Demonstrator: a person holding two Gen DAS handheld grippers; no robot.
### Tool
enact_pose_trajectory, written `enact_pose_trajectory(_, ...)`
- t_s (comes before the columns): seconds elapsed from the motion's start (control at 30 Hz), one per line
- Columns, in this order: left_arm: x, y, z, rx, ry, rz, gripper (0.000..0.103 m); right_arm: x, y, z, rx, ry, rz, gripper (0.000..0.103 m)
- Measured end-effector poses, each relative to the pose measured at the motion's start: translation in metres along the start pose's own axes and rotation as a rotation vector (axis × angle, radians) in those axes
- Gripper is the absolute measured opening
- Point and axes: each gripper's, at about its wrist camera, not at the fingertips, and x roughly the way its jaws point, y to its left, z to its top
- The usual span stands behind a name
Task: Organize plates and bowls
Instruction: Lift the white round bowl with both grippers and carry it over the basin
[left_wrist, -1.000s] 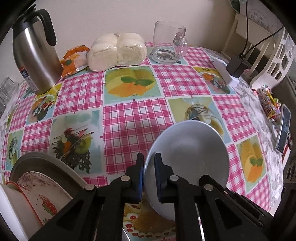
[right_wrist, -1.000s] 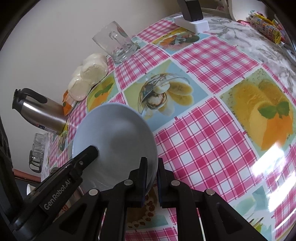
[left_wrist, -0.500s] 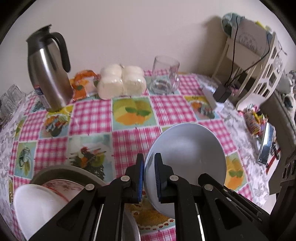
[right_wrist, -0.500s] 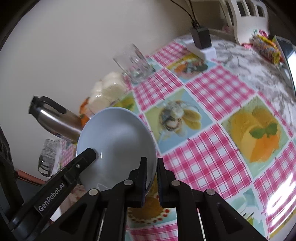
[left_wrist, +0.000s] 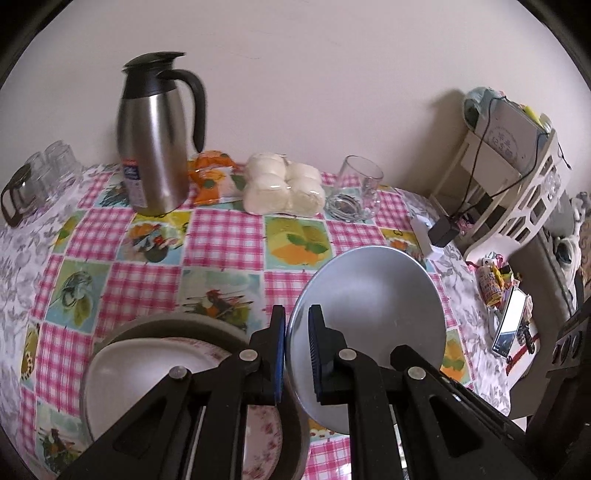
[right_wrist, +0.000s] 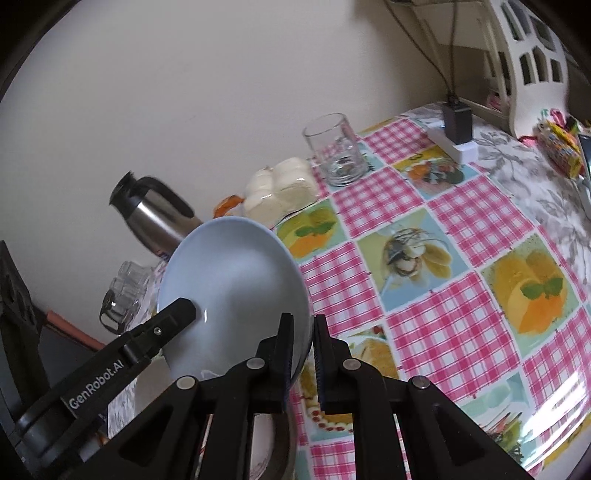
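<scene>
Gripping opposite rims of one smooth, round pale-blue bowl (left_wrist: 369, 310), the left gripper (left_wrist: 296, 354) and right gripper (right_wrist: 303, 354) have jaws clamped above the glossy checked desk (right_wrist: 443, 295).

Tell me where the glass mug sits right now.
The glass mug stands upright at the table's far edge by the wall, just right of the bagged white buns.

The plate (left_wrist: 369, 325) stands tilted above the tablecloth (left_wrist: 221, 236) at lower centre, right of the stacked dishes (left_wrist: 147, 365) at lower left. Along the far edge — jug (left_wrist: 155, 147) upper left, bread pack (left_wrist: 284, 188) centre, glass mug (left_wrist: 354, 188) to its right. A rack (left_wrist: 517, 177) stands upper right.
</scene>
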Motion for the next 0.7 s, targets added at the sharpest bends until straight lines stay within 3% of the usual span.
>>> enact_pose_trajectory(0.7,-0.061,0.084,-0.029,-0.171,-0.083,0.048,0.012,0.0,0.082,-0.042,-0.182,0.064,0.093,0.014)
